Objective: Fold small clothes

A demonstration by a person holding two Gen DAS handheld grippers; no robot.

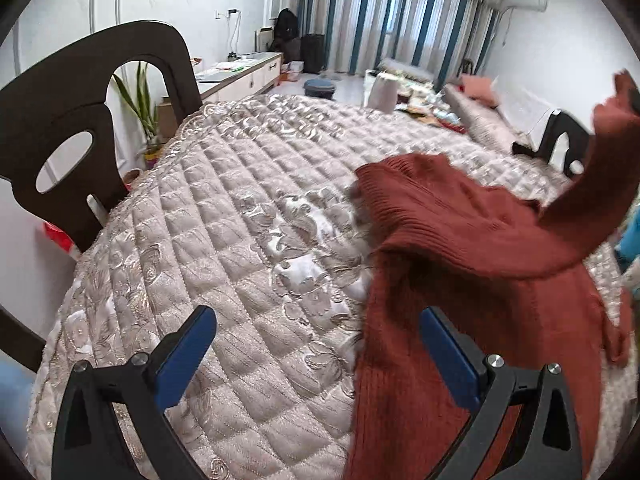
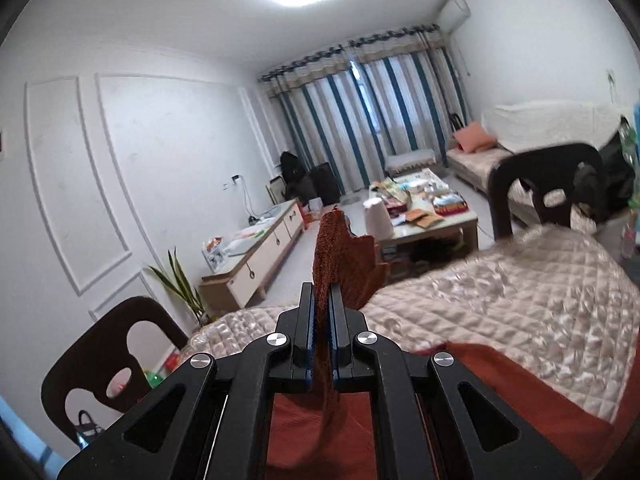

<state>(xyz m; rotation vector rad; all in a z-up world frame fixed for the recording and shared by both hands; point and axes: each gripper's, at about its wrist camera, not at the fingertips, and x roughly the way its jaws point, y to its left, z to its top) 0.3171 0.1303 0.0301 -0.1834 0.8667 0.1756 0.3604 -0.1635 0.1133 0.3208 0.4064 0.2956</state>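
On the quilted table, left to right:

Left edge: two dark brown wooden chairs with oval cut-outs (image 1: pixel 80 128) stand against the table's rim; a green potted plant (image 1: pixel 142 100) shows through the back of the nearer one.

Table surface: a beige quilted satin cover with embroidered floral motifs (image 1: pixel 240 208) spreads across the whole top.

Left gripper (image 1: pixel 316 344): black frame with blue finger pads (image 1: pixel 188 356); jaws spread wide, holding nothing. Its left finger hangs over bare quilt, its right finger over the sweater's edge; whether it touches the fabric cannot be told.

Task garment: a rust-red ribbed knit sweater (image 1: pixel 460 248) lies on the right half of the table, one part lifted up toward the right edge of the left wrist view.

Right gripper (image 2: pixel 322 312): jaws closed tightly on a fold of the rust-red ribbed knit sweater (image 2: pixel 340 256), which stands up above the fingertips; more red fabric lies below the gripper.

Background: blue-and-white striped curtains (image 2: pixel 360 120), a low white cabinet (image 2: pixel 260 248) and a cluttered coffee table (image 2: pixel 424 212).
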